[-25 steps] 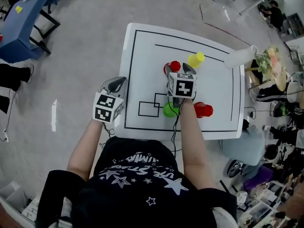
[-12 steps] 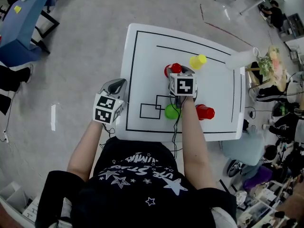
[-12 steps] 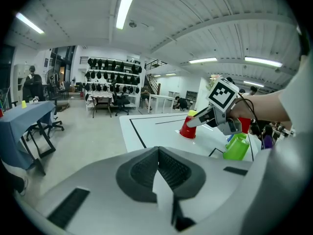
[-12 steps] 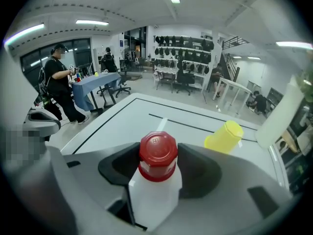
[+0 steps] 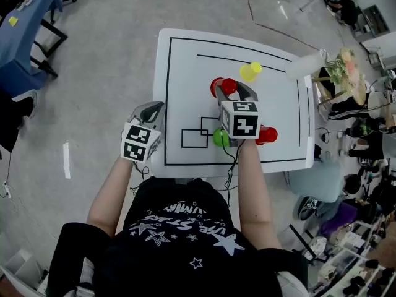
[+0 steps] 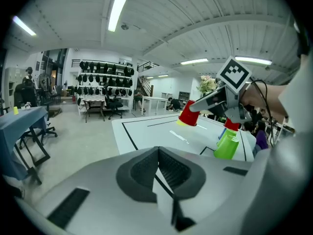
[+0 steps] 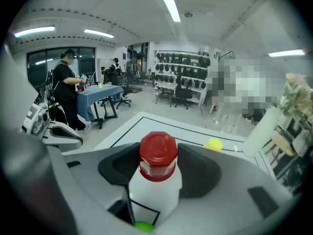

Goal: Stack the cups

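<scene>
My right gripper (image 5: pixel 231 90) is shut on an upside-down red cup (image 5: pixel 223 86) and holds it a little above the white table (image 5: pixel 185 60). In the right gripper view the red cup (image 7: pixel 157 155) sits between the jaws, base toward the camera. The left gripper view shows it lifted off the table as well, red cup (image 6: pixel 188 115). A yellow cup (image 5: pixel 250 72) stands farther back, a green cup (image 5: pixel 219 137) and a second red cup (image 5: pixel 268 135) lie nearer me. My left gripper (image 5: pixel 148 111) hangs beside the table's left edge, shut and empty.
Black lines and two small squares (image 5: pixel 195 138) are marked on the table. A white vase with flowers (image 5: pixel 309 67) stands at the far right corner. A blue table (image 5: pixel 18 36) and chairs stand on the floor to the left. A person stands by a blue table (image 7: pixel 68 94).
The right gripper's jaws have closed on the red cup and raised it off the table. The left gripper has stayed put.
</scene>
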The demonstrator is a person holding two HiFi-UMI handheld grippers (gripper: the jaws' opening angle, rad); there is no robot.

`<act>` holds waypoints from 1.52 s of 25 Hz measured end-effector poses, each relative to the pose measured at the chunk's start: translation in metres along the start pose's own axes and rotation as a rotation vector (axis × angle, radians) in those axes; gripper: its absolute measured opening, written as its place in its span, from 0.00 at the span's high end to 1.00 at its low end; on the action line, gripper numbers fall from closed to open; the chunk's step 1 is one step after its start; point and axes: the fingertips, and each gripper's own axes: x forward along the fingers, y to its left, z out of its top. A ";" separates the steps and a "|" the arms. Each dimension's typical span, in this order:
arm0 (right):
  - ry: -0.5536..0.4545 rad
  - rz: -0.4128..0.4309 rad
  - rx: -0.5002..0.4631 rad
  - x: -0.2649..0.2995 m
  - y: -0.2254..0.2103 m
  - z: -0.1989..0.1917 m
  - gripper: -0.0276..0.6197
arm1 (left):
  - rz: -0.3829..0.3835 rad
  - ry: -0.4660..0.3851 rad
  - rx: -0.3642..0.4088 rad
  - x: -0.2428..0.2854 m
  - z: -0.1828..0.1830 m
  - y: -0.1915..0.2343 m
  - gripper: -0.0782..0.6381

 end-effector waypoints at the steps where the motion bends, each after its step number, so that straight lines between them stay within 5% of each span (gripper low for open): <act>1: -0.015 0.000 0.004 -0.009 0.001 0.002 0.59 | -0.005 -0.005 0.010 -0.001 0.002 -0.004 0.88; 20: -0.051 0.047 -0.081 -0.135 0.001 -0.069 0.59 | 0.073 -0.042 0.003 -0.041 -0.023 -0.097 0.88; 38: 0.050 -0.003 -0.098 -0.116 -0.004 -0.108 0.58 | 0.048 -0.018 0.005 -0.043 -0.034 -0.115 0.88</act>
